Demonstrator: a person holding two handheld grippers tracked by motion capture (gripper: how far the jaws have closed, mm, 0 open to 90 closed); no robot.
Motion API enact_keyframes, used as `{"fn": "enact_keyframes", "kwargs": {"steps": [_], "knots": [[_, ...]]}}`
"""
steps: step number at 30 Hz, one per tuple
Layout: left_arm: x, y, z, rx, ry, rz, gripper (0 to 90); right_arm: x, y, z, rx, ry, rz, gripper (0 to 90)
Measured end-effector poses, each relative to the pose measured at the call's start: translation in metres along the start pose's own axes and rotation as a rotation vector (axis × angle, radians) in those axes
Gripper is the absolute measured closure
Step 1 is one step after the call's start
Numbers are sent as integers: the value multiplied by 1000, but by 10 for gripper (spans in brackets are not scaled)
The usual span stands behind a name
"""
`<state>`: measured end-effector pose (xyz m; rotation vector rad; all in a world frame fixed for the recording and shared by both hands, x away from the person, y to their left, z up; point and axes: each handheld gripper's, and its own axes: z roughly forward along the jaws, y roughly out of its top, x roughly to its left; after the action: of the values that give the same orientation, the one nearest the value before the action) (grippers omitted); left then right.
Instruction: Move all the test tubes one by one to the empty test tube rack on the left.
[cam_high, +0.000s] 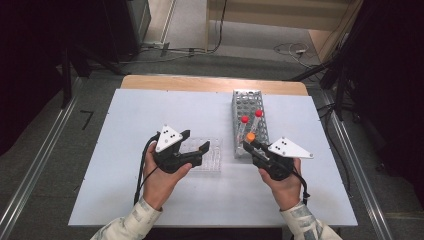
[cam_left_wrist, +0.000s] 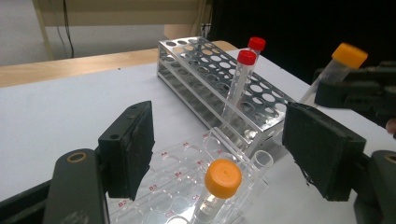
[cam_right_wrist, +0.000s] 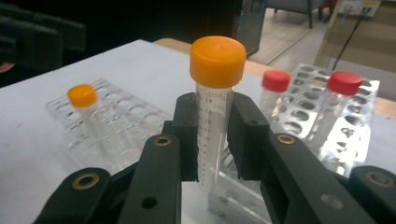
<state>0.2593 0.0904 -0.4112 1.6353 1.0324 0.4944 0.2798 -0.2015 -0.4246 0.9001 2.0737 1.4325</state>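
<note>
Gripping orange-cap tube (cam_right_wrist: 212, 126) w/ right gripper (cam_right_wrist: 212, 140); left gripper (cam_left_wrist: 219, 158) open.

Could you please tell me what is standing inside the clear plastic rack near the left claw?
One orange-capped tube stands in the clear plastic rack; the holes around it look empty. The left claw covers the rack's near end, so those holes stay unseen.

hidden: held tube (cam_right_wrist: 212, 135) bottom behind fingers (cam_right_wrist: 187, 140) | blurred: clear rack (cam_right_wrist: 107, 126)
</note>
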Motion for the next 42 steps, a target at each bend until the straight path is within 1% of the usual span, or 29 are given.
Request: {"fn": "enact_keyframes", "kwargs": {"steps": [5,14,18,24,25,28,29,31,32,33,34,38,42], "knots": [[-4,1,-2,-12,-10,3,262,11,-6,2,30,35,-16,717],[-11,2,-2,-9,-29,15,266,29,-15,6,68,92,-35,717],[-16,2,-2,-9,-46,28,275,35,-19,8,86,112,-41,717],[-28,3,-5,-9,-86,51,296,41,-20,11,99,132,-49,717],[-30,3,-5,-10,-95,52,308,42,-21,11,100,136,-53,717],[-37,1,-4,4,-125,73,336,46,-21,13,102,147,-53,716],[-39,0,-3,13,-132,81,348,46,-22,13,104,148,-61,717],[-43,-2,0,31,-147,100,375,49,-22,14,106,157,-58,716],[-45,-4,2,41,-154,109,391,50,-22,15,109,161,-65,716],[-46,-5,3,44,-156,112,404,52,-23,15,108,167,-67,716],[-47,-6,4,52,-157,124,414,53,-23,16,108,169,-71,717],[-51,-9,7,66,-167,142,487,57,-23,17,110,182,-73,717],[-51,-12,9,88,-176,151,568,58,-22,17,107,186,-72,716]]}}
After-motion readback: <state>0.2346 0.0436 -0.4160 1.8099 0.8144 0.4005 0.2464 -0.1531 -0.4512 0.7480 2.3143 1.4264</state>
